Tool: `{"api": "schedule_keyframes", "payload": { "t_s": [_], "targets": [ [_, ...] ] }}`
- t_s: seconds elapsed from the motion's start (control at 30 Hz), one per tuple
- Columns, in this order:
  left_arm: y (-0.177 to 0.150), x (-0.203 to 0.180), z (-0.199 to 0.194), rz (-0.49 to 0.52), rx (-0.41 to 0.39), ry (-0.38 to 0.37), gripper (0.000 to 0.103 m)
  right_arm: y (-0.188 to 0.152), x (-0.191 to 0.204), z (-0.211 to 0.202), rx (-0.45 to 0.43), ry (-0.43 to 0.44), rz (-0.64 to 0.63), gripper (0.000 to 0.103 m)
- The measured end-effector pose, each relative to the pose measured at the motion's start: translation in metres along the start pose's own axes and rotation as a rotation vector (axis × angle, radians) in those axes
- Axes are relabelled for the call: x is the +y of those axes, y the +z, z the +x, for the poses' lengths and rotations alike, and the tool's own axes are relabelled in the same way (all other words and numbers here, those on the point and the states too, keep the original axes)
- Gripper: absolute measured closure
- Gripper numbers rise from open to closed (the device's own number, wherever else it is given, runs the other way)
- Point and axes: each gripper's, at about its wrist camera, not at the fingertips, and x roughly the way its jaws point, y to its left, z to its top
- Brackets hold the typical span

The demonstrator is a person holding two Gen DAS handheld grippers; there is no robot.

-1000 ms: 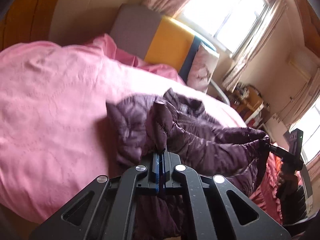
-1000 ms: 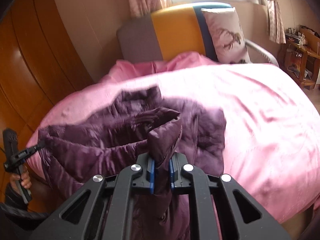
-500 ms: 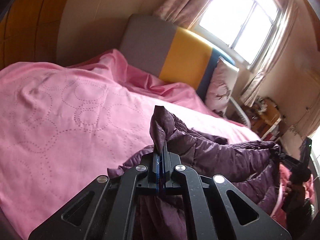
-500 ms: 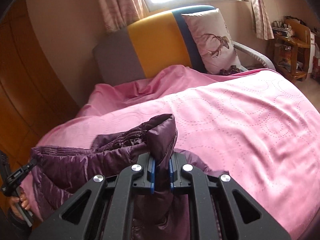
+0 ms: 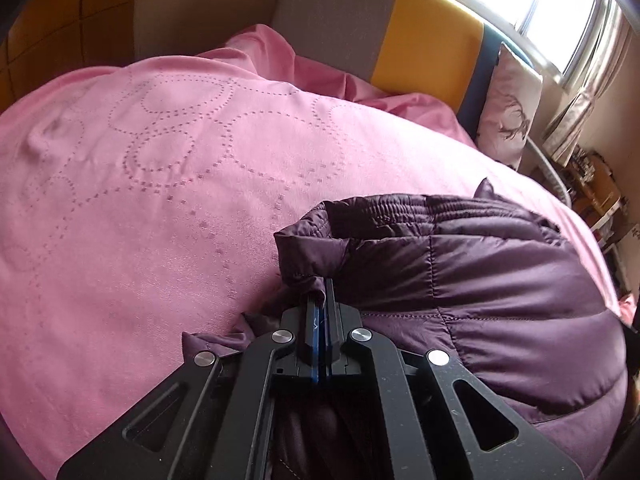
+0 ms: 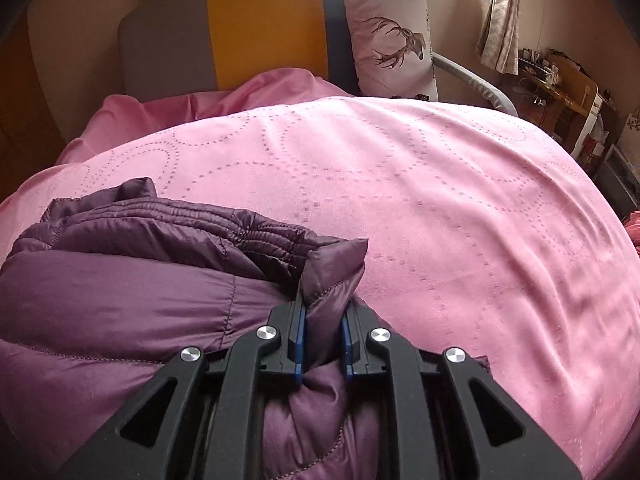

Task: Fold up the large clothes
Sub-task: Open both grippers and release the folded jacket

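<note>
Left wrist view: my left gripper (image 5: 320,300) sits low centre, jaws pressed together on a thin corner of the purple puffer jacket (image 5: 500,280). The jacket fills the lower right of the frame on the pink bedspread (image 5: 160,200); its far edge runs off the frame, and the part under my gripper is hidden. Headboard (image 5: 420,28) upper right, pillow (image 5: 508,100) beside it, its print blurred.

Right wrist view: my right gripper (image 6: 322,320) pinches a thicker fold of jacket (image 6: 120,292), jaws just eased a little wider, fabric between the pads. The jacket lies lower left, cut off at the left and bottom edges. Shelf clutter far right too small to read.
</note>
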Motion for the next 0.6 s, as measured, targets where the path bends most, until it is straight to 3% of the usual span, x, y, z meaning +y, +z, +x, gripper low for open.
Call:
{"api": "schedule_keyframes", "payload": {
  "t_s": [0.13, 0.23, 0.27, 0.33, 0.47, 0.6],
  "targets": [
    [0.004, -0.007, -0.005, 0.027, 0.015, 0.064, 0.098, 0.002, -0.005, -0.001, 0.014, 0.023, 0.014, 0.087],
    [0.008, -0.010, -0.029, 0.037, -0.032, 0.142, 0.078, 0.005, -0.013, -0.016, 0.005, 0.033, 0.040, 0.070],
    [0.008, -0.010, -0.040, 0.026, -0.058, 0.140, 0.065, 0.006, -0.015, -0.023, -0.010, 0.044, 0.043, 0.062],
    [0.007, -0.014, -0.066, 0.002, -0.124, 0.138, 0.052, 0.006, -0.014, -0.045, -0.053, 0.044, 0.038, 0.056],
    [0.002, -0.041, -0.099, -0.016, -0.202, 0.043, 0.052, -0.003, 0.003, -0.095, -0.157, 0.064, -0.001, 0.045],
    [-0.010, -0.095, -0.104, 0.040, -0.209, -0.070, 0.052, -0.020, 0.035, -0.119, -0.205, 0.098, -0.051, 0.033]
  ]
}}
